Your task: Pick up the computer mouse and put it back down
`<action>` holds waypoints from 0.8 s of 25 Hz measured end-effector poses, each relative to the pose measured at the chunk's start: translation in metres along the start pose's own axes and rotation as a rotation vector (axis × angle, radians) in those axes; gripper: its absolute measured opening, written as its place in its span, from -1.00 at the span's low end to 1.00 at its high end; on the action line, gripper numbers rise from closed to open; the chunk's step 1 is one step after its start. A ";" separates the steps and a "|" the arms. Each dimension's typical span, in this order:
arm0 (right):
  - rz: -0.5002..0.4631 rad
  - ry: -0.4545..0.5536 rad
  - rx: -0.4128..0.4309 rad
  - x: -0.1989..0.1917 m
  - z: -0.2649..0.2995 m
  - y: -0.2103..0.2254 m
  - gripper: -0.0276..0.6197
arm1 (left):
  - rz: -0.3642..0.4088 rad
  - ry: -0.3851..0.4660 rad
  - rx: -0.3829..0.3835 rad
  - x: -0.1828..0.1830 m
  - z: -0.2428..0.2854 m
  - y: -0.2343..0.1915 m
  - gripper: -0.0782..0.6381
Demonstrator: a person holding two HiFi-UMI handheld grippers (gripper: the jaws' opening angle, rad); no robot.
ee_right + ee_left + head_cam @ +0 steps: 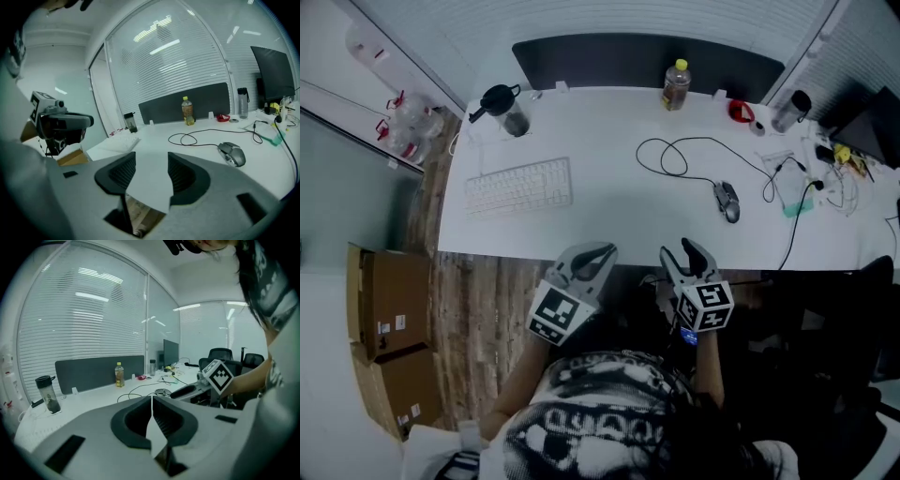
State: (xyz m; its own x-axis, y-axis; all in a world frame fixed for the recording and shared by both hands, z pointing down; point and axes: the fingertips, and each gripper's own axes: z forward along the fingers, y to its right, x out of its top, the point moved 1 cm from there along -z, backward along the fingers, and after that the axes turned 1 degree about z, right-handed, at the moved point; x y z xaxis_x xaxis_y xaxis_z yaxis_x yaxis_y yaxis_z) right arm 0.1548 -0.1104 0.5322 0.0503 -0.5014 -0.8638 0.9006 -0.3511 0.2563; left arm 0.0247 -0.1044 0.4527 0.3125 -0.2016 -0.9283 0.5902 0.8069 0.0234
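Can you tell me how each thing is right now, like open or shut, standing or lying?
Mouse: lying on the desk, untouched.
Bottle: standing up, cap on.
Tumbler: standing up, lid on.
Keyboard: flat on the desk.
Left hand-held gripper: shut, empty.
Right hand-held gripper: open, empty.

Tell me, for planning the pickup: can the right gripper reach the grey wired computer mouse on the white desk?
Probably yes. The right gripper, jaws apart and empty, hovers by the white desk; only bare desktop lies between it and the grey computer mouse.
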 end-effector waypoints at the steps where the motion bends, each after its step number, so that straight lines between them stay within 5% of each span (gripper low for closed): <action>1: -0.007 0.006 0.007 0.002 -0.001 -0.012 -0.27 | -0.001 0.003 0.002 -0.004 -0.009 -0.001 -0.76; 7: -0.048 0.033 0.055 -0.001 -0.009 -0.080 -0.53 | -0.010 0.019 -0.004 -0.026 -0.062 0.000 -0.76; 20: -0.108 0.093 0.074 -0.019 -0.037 -0.181 -0.76 | -0.001 0.044 -0.049 -0.065 -0.134 0.021 -0.76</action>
State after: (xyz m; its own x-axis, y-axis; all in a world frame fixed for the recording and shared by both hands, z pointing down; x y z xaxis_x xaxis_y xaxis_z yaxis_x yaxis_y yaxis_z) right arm 0.0067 -0.0078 0.4855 -0.0025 -0.3837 -0.9234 0.8690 -0.4578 0.1879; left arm -0.0831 0.0000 0.4637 0.2778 -0.1786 -0.9439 0.5528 0.8333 0.0050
